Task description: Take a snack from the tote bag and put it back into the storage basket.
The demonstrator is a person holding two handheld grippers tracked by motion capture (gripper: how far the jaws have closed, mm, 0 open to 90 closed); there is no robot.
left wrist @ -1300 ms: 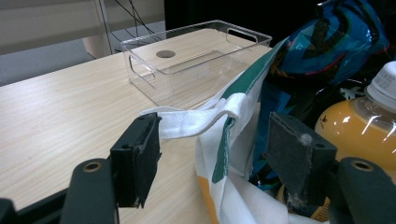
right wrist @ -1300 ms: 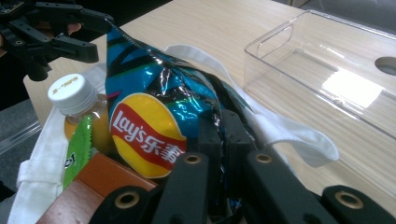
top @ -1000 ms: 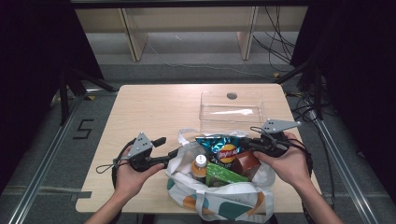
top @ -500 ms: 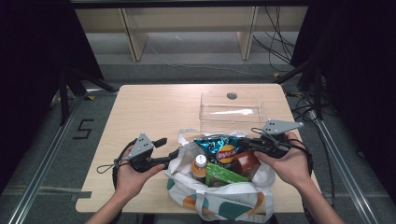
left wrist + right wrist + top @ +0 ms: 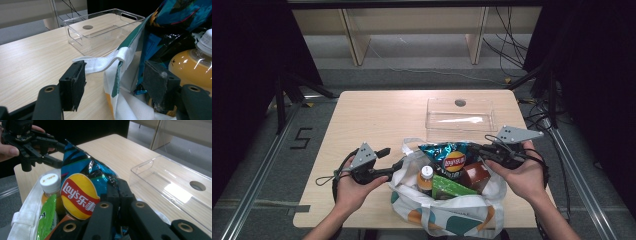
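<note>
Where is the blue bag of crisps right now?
In the high view the crisp bag stands in the tote bag at the table's near edge, pinched by the right gripper.

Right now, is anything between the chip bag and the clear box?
Nothing visible. The right gripper is shut on the chip bag in the tote bag, and bare table lies between it and the clear box.

The tabletop [image 5: 377,120] is pale wood-grain, matt and smooth. On it the storage box [image 5: 460,117] is clear glossy plastic. Nearer the person than the box, the bag [image 5: 447,217] is soft white cloth, matt. Inside the bag, the chip packet [image 5: 82,187] is shiny crinkled foil, and the bottle [image 5: 192,62] looks like glossy plastic. The right hand-held gripper [image 5: 117,188] has matt black jaws, probably plastic.
</note>
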